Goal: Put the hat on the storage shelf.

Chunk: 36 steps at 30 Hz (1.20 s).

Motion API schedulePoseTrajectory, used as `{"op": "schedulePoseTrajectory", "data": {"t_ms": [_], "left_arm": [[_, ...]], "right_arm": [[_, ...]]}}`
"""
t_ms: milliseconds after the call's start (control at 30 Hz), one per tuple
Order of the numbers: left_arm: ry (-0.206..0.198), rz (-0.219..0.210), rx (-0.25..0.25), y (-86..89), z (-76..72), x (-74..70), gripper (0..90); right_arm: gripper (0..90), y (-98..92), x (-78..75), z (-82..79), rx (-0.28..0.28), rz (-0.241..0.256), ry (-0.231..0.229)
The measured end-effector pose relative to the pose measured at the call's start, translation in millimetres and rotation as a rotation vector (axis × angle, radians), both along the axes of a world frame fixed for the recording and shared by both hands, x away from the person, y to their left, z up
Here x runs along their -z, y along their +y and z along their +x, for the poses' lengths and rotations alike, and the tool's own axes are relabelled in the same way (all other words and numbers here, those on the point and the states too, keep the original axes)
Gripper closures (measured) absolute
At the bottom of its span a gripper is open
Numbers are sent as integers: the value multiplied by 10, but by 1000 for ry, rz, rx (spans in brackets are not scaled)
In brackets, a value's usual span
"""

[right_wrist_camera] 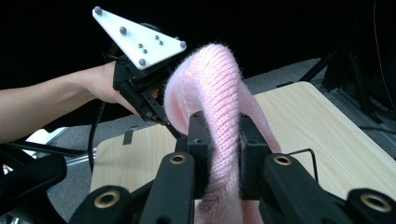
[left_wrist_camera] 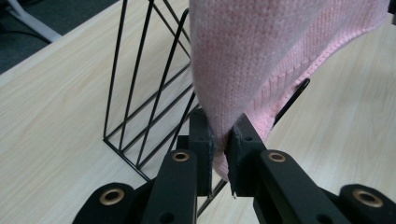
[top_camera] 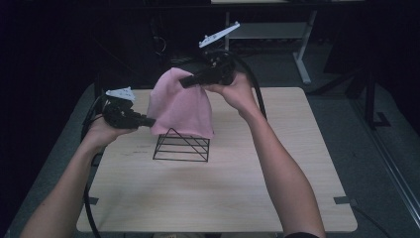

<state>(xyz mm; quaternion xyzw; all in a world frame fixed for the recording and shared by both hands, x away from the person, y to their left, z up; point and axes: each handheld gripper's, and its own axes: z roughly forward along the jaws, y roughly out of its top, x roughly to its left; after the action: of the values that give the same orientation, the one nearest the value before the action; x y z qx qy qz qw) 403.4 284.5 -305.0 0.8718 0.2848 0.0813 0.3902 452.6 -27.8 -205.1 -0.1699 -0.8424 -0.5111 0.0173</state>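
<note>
The left gripper [left_wrist_camera: 223, 140] is clamped on the lower hem of a pink knit cloth [top_camera: 181, 106] — in the left gripper view the fabric is pinched between the two black jaws, just beside the rack [left_wrist_camera: 149, 93]. The right gripper [top_camera: 190, 80] grips the cloth's top edge, its jaws closed over a ridge of ribbed knit in the right gripper view, held higher than the left. Between them the cloth hangs spread, draping down behind and over the top of the black wire rack — a triangular frame standing on the light wood table [top_camera: 277, 163]. Both forearms reach in from the near side.
</note>
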Motion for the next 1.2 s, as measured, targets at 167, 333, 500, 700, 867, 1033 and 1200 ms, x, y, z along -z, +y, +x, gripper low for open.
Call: {"op": "schedulePoseTrajectory", "data": {"t_ms": [167,333,500,700,867,1033,1200], "left_arm": [[5,5,-6,28,-16,49,817],[19,16,-12,56,-33,117,818],[28,35,-17,66,-44,189,817],[40,71,-17,72,-48,282,817],[44,69,-32,79,-60,360,817],[52,92,-34,84,-69,447,817],[74,102,-29,91,-77,540,811]], "right_arm": [[786,33,50,-22,-21,-1,1],[781,61,111,-46,-35,-13,10],[779,88,195,-52,-44,-21,24],[773,117,312,-48,-62,-36,50],[770,133,393,-49,-69,-39,54],[766,152,508,-48,-81,-52,78],[764,176,596,-43,-89,-74,78]]}}
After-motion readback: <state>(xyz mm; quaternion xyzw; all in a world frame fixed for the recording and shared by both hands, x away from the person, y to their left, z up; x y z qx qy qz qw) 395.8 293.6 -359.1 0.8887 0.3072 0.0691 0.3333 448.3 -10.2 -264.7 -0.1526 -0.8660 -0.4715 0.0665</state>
